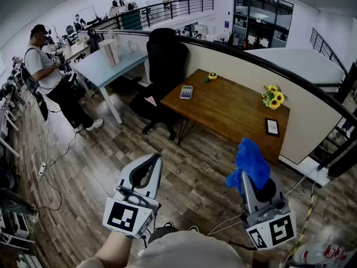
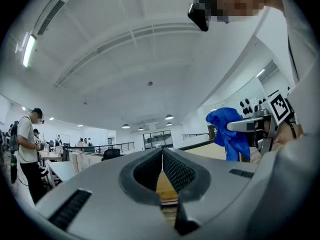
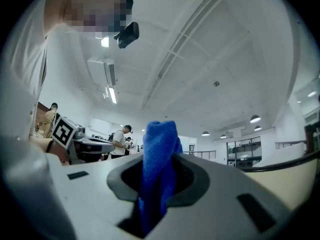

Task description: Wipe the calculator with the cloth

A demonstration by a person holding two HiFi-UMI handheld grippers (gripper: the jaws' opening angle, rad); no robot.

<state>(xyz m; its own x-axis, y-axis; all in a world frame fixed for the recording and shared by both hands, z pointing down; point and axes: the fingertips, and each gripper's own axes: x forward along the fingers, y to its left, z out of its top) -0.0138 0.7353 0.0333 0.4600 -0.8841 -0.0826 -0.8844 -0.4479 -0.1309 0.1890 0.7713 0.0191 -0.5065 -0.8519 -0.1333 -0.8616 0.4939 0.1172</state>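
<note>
The right tongs (image 3: 159,176) pinch a blue cloth (image 1: 251,162), which bunches up above their tips. The left tongs (image 2: 162,154) are pressed together with nothing between them. Both hang over the wood floor (image 1: 111,149), well apart from the wooden bench (image 1: 234,113). There the calculator (image 1: 186,92) lies near the left end, just beside a black chair (image 1: 165,60).
</note>
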